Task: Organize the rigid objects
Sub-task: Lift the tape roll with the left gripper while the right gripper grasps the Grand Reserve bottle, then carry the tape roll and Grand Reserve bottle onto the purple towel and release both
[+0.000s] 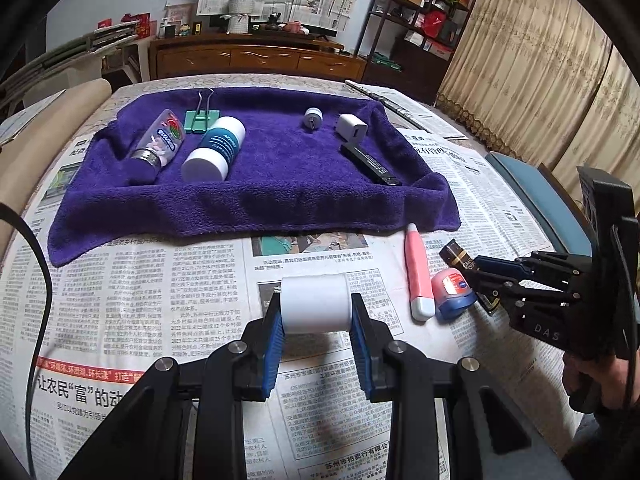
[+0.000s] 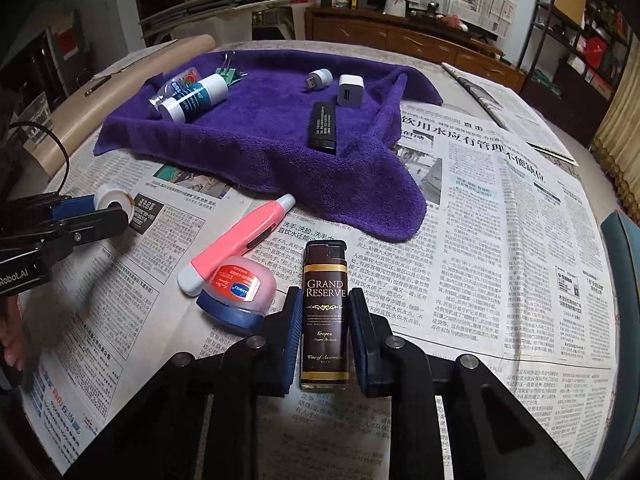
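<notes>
Now left jaws clamp the white roll (image 1: pixel 313 303), right jaws the brown lighter (image 2: pixel 325 316).

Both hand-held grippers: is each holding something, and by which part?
Left hand-held gripper clamps the white cylinder across its two flat ends. Right hand-held gripper clamps the brown lighter by its long sides, mid-body.

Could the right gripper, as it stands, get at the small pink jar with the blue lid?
Probably not yet: the right gripper is shut on the brown Grand Reserve lighter. The small pink jar with the blue lid lies just left of it on the newspaper, with the pink pen-shaped tube against its far side.
</notes>
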The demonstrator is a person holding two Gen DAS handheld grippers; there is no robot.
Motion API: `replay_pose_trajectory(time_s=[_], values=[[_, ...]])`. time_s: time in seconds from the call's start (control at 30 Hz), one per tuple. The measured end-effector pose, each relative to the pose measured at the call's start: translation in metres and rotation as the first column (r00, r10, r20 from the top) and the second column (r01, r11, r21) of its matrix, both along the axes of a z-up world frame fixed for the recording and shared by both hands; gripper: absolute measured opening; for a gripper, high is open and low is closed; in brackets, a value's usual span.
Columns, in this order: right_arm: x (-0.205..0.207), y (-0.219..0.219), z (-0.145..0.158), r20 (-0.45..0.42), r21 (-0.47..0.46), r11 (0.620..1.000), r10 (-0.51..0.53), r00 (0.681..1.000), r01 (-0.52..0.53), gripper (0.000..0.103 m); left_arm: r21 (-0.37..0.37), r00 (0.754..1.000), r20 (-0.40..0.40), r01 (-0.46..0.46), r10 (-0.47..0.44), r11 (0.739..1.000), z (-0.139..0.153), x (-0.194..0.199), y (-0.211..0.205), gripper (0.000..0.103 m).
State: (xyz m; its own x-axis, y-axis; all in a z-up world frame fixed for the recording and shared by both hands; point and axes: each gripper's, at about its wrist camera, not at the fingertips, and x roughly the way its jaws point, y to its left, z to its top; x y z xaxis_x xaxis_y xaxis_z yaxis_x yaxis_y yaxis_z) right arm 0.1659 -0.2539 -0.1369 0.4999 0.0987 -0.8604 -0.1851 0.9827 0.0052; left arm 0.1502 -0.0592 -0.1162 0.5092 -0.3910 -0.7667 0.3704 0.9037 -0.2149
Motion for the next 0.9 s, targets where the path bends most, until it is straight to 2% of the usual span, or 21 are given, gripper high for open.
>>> replay_pose_trajectory(time_s=[0.57,0.9], values=[[0.001,-0.029,0.031,0.018,0.157,0.983,-0.102,0.995,0.098,0.023,-0.014,0.998,0.006,-0.061,0.061,0.998,0.029,0.009,0.033,0.029],[0.021,-0.01,0.058,0.048,0.227,0.971,-0.086,0.995,0.073,0.023,0.01,0.995,0.012,-0.095,0.095,0.995,0.047,0.043,0.055,0.029]])
